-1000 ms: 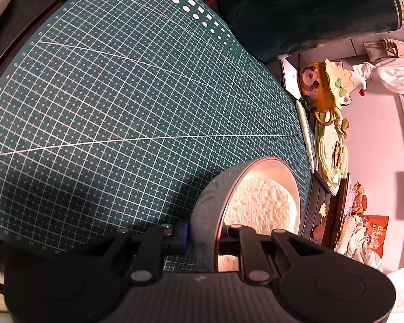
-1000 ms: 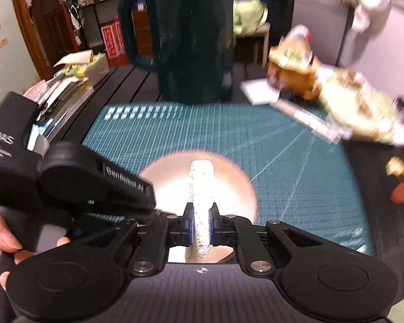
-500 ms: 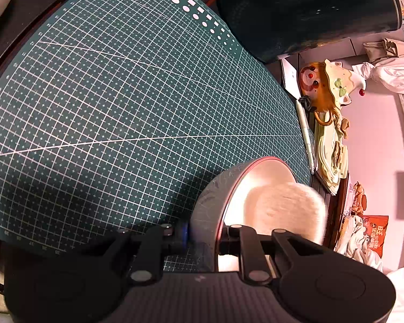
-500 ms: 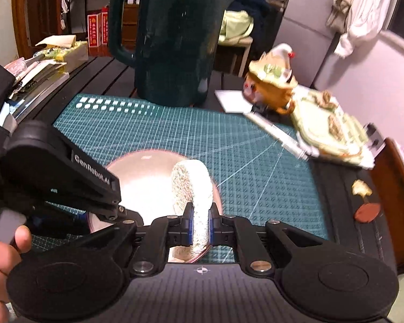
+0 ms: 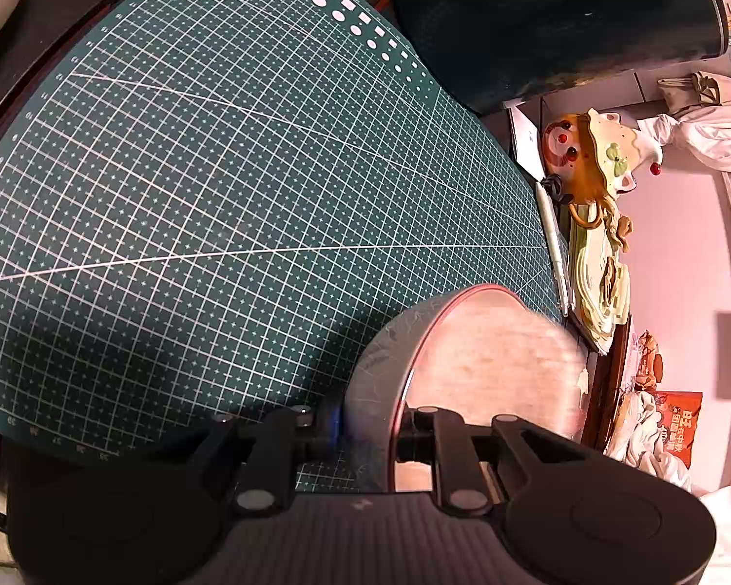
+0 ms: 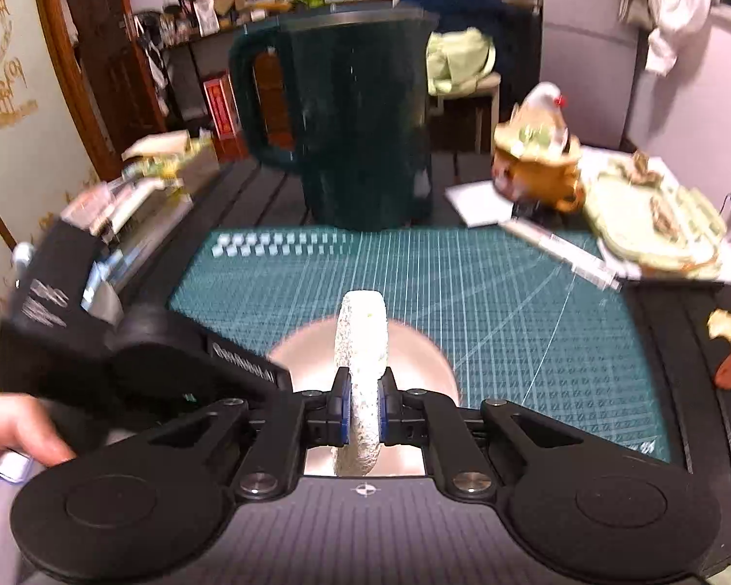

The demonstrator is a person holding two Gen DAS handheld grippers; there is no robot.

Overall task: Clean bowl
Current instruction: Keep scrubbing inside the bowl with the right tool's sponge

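Note:
A round bowl (image 5: 382, 370), grey-patterned outside and pale pink inside, rests on the green cutting mat (image 5: 209, 204). My left gripper (image 5: 365, 431) is shut on the bowl's rim, one finger outside the wall and one inside. Within the bowl a white sponge (image 5: 521, 365) shows as a blur. In the right wrist view my right gripper (image 6: 364, 414) is shut on that white round sponge (image 6: 360, 341), held on edge over the bowl (image 6: 414, 356). The left gripper's body (image 6: 170, 365) and a hand (image 6: 14, 434) sit at the left.
A tall dark green jug (image 6: 346, 131) stands at the mat's far edge. To the right lie a white pen (image 5: 553, 248), a bear-shaped ceramic pot (image 6: 536, 165) and a pale green tray (image 6: 653, 229). Books (image 6: 136, 195) are stacked on the left.
The sponge has swept around inside the bowl, from filling its middle to its right side, and now blurs. The right gripper's view has shifted slightly. The left gripper and bowl have stayed put.

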